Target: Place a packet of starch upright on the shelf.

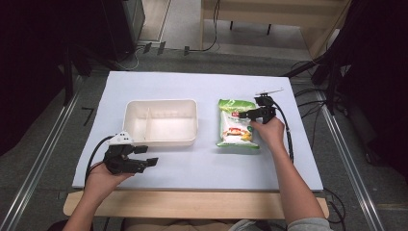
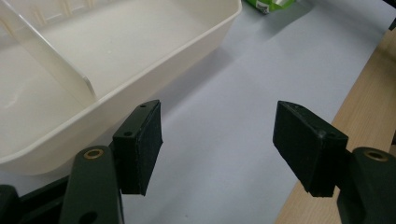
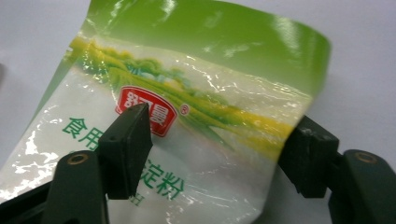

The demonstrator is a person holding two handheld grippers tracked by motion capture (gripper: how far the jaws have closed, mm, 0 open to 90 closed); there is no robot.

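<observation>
Item: your right tongs point(image 3: 215, 154) stood open astride the bag's point(image 3: 196, 93) edge, left tongs point(image 2: 219, 149) open and empty beside the tray point(image 2: 154, 74); risk: slick film slipping free.

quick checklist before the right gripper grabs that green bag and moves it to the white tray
1. Right gripper open: ok, jaws apart.
2. Green-and-white bag lined up: ok, one jaw above the bag's face, the other past its edge.
3. Pads pressing on bag: not ok, no squeeze visible.
4. White divided tray free to receive: ok, both compartments empty.
5. Left gripper out of the way: ok, open, beside the tray's near corner.
6. Bag sealed: cannot tell.
</observation>
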